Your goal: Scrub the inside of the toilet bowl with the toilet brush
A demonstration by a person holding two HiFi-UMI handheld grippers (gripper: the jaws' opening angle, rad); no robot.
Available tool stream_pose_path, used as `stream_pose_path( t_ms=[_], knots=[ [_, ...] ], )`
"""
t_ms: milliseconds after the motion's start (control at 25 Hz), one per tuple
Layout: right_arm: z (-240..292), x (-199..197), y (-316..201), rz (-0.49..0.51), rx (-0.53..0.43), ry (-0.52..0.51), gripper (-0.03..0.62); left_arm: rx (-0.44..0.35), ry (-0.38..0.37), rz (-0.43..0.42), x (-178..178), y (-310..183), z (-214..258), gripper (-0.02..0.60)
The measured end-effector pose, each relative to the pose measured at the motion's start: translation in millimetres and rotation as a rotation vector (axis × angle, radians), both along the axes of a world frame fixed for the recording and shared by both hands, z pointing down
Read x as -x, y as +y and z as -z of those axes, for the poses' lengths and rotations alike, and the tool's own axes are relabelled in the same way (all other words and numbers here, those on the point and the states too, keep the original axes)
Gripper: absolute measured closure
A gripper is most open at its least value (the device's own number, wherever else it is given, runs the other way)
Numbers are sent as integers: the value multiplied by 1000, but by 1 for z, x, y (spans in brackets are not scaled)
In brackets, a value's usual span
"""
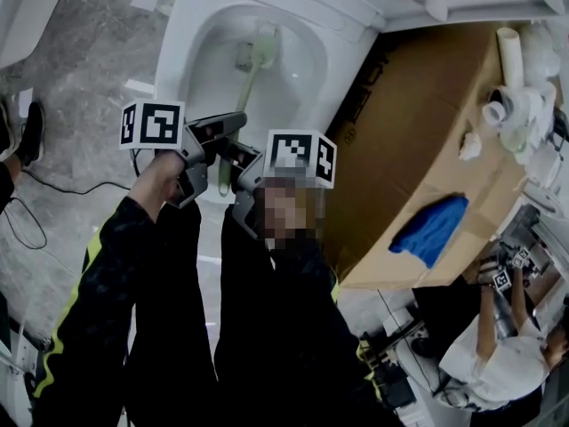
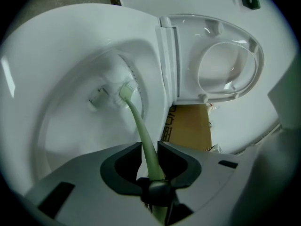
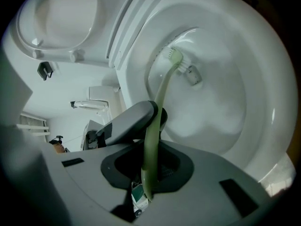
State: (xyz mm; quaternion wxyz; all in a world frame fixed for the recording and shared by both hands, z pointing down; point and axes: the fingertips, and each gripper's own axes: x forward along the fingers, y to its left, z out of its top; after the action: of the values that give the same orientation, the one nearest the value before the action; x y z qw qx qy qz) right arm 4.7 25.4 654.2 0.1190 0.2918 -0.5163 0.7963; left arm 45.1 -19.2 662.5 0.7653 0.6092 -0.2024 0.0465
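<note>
The left gripper and right gripper both pinch, fingers closed, the slim, curved pale-green toilet brush. Its bristled head touches the glossy white toilet bowl mid-frame.

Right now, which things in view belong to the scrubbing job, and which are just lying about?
Job: toilet brush, toilet bowl, left gripper and right gripper, both shut on the brush handle.
Lying about: cardboard sheet, blue cloth on it.

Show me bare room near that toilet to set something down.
Bare floor left of the toilet bowl, toward the shoe; bare cardboard between bowl and blue cloth. Crowded: bowl's front, where left gripper and right gripper clamp the toilet brush.
</note>
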Motion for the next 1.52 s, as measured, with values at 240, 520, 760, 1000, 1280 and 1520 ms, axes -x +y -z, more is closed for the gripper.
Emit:
stream_pose_path(
  t_ms=[240, 520, 760, 1000, 1280, 1520],
  knots=[
    [0, -9, 1, -75, -3, 11, 540, 4, 10, -65, -13, 4, 0, 477],
    [0, -18, 10, -127, 2, 31, 539, 31, 39, -134, -26, 16, 0, 477],
    [5, -26, 18, -169, 12, 41, 539, 42, 37, -191, -35, 27, 4, 479],
    [8, -29, 35, -187, 34, 59, 539, 73, 44, -213, -40, 45, 7, 477],
    [15, -36, 51, -191, 70, 68, 539, 112, 46, -229, -48, 63, 13, 477],
    [18, -41, 61, -177, 91, 65, 540, 152, 41, -233, -53, 73, 14, 474]
  ],
)
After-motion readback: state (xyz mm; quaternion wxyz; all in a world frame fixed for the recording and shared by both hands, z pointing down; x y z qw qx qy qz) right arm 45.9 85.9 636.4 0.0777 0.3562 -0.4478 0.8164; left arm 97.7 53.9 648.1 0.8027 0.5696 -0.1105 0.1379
